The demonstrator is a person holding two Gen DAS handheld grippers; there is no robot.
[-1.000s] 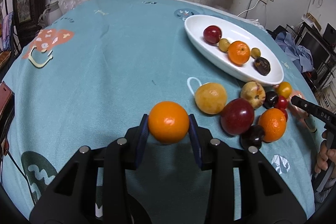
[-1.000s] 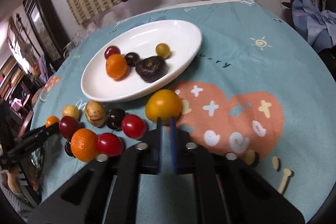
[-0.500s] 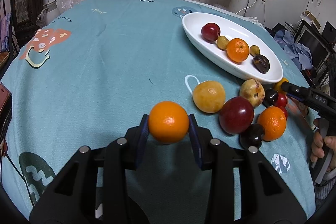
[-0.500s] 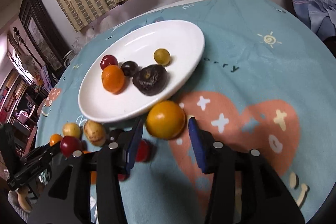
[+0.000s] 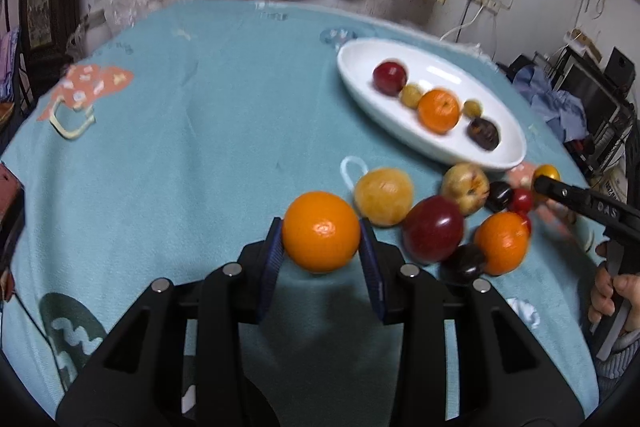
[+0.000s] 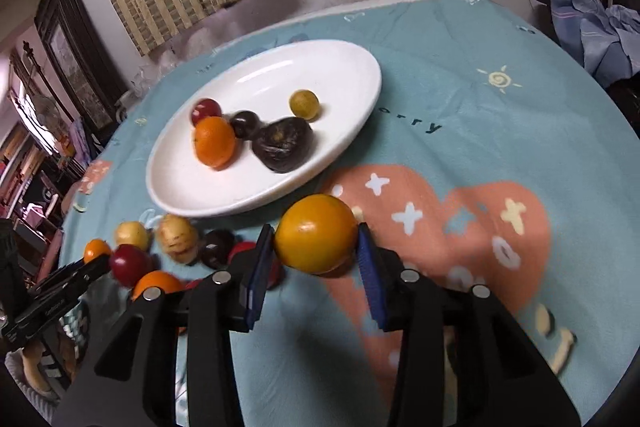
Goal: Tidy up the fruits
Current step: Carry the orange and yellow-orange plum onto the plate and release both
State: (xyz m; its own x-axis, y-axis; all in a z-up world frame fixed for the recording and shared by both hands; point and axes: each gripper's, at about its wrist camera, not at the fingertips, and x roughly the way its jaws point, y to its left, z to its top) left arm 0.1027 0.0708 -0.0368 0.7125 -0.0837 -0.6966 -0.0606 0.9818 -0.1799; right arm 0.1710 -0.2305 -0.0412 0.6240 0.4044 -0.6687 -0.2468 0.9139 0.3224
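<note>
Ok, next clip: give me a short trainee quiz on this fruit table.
1. True or false: the left tongs hold an orange.
2. How many fruits lie on the white plate? A three, B five, C eight.
3. Fill in: the thing between the pads of the right tongs is a ____.

Key:
1. True, both pads press its sides.
2. B.
3. Yellow fruit; the jaws of the right tongs are closing, and its pads touch the fruit on both sides.
</note>
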